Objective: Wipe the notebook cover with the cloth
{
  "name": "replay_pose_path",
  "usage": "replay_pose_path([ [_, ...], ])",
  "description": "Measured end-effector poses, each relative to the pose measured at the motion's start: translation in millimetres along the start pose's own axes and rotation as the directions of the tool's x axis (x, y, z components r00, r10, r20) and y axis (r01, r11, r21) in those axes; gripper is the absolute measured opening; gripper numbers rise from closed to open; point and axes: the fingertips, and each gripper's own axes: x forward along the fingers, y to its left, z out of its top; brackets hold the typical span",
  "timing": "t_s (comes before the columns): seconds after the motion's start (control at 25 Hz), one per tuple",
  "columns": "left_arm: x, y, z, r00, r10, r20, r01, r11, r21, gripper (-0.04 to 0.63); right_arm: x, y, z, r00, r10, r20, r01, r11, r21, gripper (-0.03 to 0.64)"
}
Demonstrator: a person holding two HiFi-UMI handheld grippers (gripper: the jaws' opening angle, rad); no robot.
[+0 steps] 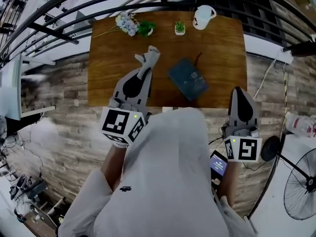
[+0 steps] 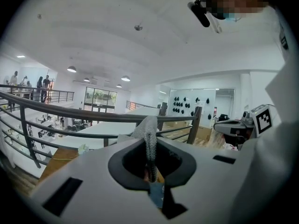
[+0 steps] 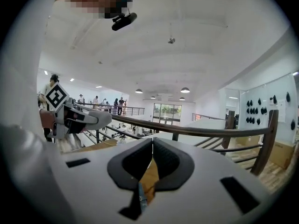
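**Cloth gripped over the table, notebook lying apart**

The left gripper (image 1: 146, 65) is pinching a pale grey knitted cloth (image 1: 152, 53) between its jaws, holding it over the brown wooden table (image 1: 111, 48). The dark blue notebook (image 1: 187, 78) is lying askew near the table's middle, to the right of the cloth. The right gripper (image 1: 240, 94) is hovering at the table's near right corner, jaws pressed together on nothing.

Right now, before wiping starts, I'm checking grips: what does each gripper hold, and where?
The left gripper pinches the cloth, bunched, with one end sticking out past the tips. The right gripper is shut on nothing.
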Motion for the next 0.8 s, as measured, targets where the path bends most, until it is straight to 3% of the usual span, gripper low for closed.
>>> replay_pose_path([
  [0.56, -15, -16, -10, 0.999, -0.030, -0.012, 0.030, 0.999, 0.013, 0.029, 2, 39, 5, 0.995, 0.105, 0.005, -0.105, 0.994, 0.013, -0.003],
  [0.8, -19, -16, -14, 0.999, -0.041, -0.014, 0.041, 0.999, 0.008, 0.029, 0, 44, 8, 0.996, 0.090, 0.010, -0.090, 0.996, 0.021, -0.006],
])
